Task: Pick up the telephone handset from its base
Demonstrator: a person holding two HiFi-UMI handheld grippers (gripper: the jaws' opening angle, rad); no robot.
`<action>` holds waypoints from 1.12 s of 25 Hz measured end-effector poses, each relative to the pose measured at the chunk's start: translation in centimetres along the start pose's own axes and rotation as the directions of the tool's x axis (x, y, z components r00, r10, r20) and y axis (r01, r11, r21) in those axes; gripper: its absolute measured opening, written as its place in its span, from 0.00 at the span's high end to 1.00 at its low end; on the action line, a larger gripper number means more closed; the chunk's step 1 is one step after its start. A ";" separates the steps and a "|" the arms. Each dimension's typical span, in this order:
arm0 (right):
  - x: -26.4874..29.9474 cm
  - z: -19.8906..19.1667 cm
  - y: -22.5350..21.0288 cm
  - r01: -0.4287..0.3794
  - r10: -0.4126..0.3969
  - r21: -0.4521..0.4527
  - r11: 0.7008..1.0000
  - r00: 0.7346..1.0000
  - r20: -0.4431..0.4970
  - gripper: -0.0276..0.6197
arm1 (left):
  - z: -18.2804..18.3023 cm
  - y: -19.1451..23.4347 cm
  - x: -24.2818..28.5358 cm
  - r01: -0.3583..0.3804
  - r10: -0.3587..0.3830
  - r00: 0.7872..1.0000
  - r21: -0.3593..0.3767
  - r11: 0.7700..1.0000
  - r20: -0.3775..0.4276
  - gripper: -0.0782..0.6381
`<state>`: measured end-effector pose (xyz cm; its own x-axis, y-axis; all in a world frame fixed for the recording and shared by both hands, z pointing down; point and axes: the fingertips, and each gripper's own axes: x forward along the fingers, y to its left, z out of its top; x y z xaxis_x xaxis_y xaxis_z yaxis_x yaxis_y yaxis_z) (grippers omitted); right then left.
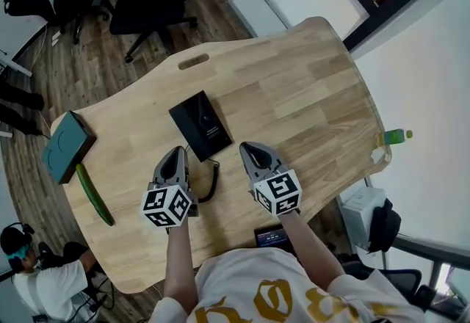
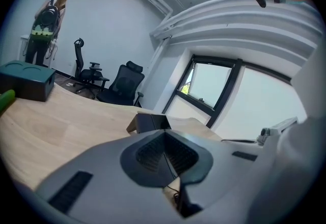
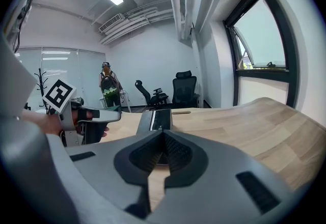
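1. A teal box [image 1: 67, 145] and a long green object [image 1: 95, 195] lie at the left edge of the table [image 1: 308, 86], well apart from the telephone.
2. The left gripper [image 1: 178, 151] has its jaws pressed together with nothing between them. Its tip is just short of the telephone's near end.
3. The black telephone [image 1: 200, 125] lies flat on the table with its handset on the base, ahead of both grippers and between their lines. Its coiled cord [image 1: 214, 180] trails back between them.
4. The right gripper [image 1: 248, 147] is also closed and empty. The telephone is near it, ahead and to its left.
5. A green bottle [image 1: 394, 136] stands by the table's right edge.
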<state>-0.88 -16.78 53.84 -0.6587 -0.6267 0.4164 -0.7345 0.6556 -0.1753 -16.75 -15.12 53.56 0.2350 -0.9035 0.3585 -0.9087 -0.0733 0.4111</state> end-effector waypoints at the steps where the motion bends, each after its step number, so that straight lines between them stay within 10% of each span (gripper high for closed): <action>1: 0.3 -0.1 0.0 -0.006 0.006 -0.003 1.000 1.000 -0.006 0.95 | -0.2 0.2 0.2 -0.002 0.002 1.000 -0.002 1.000 -0.004 0.88; 28: 5.1 -3.2 -2.6 -0.028 0.032 0.063 0.998 0.997 -0.066 0.95 | -3.2 3.3 4.6 -0.007 -0.003 0.997 -0.128 0.992 -0.080 0.81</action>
<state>-1.86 -20.35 59.29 -0.6698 -0.5760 0.4686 -0.7245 0.6452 -0.2426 -17.57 -18.17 59.20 0.2647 -0.8666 0.4230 -0.8586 -0.0121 0.5125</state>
